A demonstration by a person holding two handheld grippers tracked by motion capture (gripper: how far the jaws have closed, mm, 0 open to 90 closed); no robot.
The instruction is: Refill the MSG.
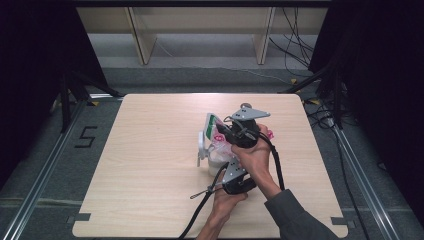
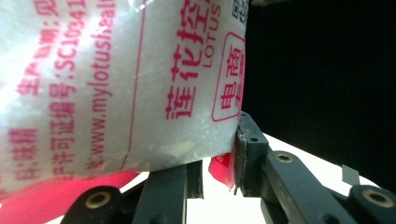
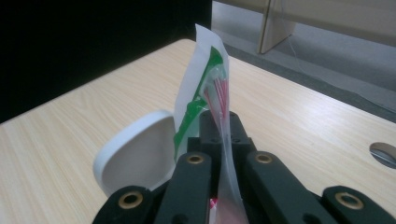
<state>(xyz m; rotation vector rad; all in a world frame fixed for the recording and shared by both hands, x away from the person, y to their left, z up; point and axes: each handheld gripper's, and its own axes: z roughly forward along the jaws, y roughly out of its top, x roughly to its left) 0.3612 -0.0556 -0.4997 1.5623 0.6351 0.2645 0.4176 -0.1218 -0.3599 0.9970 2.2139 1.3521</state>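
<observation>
While my right gripper (image 3: 219, 135) is clenched flat on the top edge of the bag (image 1: 216, 136), my left gripper (image 2: 218, 170) grasps the same bag low down, its jaws partly closed on the bulging lower corner where the pink print runs. So the bag hangs between my two tools above the middle of the table (image 1: 150, 165), over a white bowl (image 1: 218, 161).

I judge the bag to be soft and limp: a thin clear film packed with white grains, with a fair weight in the bottom and nothing stiff above it but the flat sealed strip. That film looks slick, so a pinch on the full belly could slide or squash the contents; the sealed top strip and the bottom corner seem the safest places to hold, and those are the two I have. Pulling hard at the seal could tear it and spill the grains.

Looking along my right jaws, I see the green-and-white top edge standing upright out of the pads and the bowl's round rim (image 3: 126, 140) just beside it, with bare wood beyond. My left gripper's camera instead gives the printed side of the bag (image 2: 116, 84) up close, grains pressing against the film. From the high view I get both hands crossed near each other and the cables trailing toward me.
</observation>
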